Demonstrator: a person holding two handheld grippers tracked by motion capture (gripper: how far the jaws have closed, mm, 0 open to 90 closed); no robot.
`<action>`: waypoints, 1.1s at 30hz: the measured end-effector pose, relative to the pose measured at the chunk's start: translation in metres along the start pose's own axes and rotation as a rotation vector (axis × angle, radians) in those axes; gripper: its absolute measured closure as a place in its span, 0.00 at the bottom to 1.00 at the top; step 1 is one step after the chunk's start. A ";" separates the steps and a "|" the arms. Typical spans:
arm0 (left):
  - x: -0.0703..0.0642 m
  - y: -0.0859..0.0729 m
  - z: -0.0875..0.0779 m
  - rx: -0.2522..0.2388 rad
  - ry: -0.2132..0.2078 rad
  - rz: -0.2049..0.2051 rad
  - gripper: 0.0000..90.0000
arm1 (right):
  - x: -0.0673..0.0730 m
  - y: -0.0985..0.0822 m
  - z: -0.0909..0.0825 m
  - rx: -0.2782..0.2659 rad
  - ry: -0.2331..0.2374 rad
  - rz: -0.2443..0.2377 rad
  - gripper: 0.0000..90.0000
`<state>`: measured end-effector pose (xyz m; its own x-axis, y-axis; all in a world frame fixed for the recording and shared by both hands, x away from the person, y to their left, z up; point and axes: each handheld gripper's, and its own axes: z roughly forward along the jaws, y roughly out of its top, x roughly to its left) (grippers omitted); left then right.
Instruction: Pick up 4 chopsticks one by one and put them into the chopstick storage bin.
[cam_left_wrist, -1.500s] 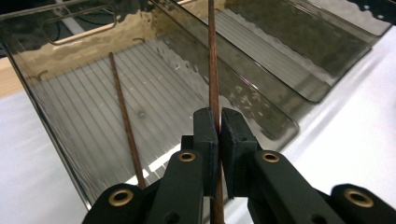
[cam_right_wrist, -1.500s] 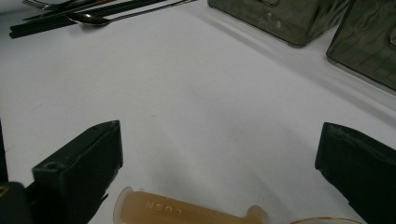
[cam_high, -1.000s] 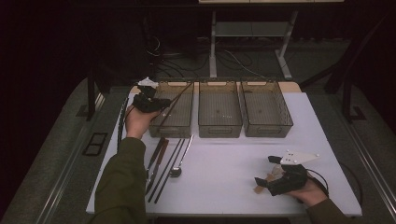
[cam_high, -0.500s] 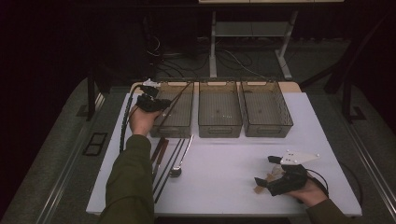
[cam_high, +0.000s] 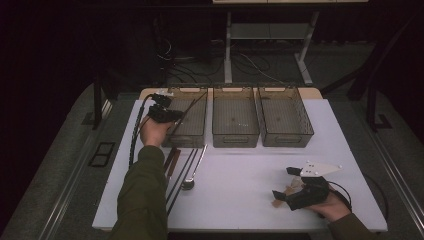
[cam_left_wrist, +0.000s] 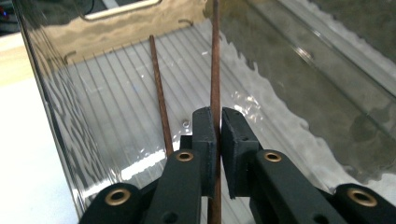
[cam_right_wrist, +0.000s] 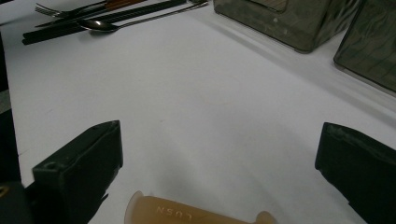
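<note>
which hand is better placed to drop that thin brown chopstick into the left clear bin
Left. The left gripper already clamps the thin brown chopstick over the left clear plastic bin; the right gripper rests open, far away.

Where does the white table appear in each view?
High view: the white table spans the middle.
Left gripper view: a bottom-left strip, beside the clear bins.
Right gripper view: the broad centre.
Shared landmark: the clear bins.
</note>
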<state>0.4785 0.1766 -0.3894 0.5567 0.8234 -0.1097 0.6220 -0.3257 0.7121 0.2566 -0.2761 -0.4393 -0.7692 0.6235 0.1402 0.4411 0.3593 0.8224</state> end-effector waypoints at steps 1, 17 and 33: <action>0.000 0.000 0.001 0.006 0.004 0.002 0.87 | 0.000 0.000 0.000 0.001 0.000 -0.001 0.01; -0.007 0.001 -0.010 -0.033 0.005 0.034 0.66 | 0.000 0.000 0.000 0.002 -0.002 0.001 0.01; -0.026 -0.018 -0.039 -0.053 -0.048 0.046 0.48 | 0.000 0.000 0.000 0.007 -0.007 0.003 0.01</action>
<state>0.4311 0.1790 -0.3718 0.6102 0.7848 -0.1084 0.5660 -0.3361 0.7528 0.2566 -0.2757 -0.4396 -0.7646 0.6293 0.1390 0.4466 0.3619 0.8183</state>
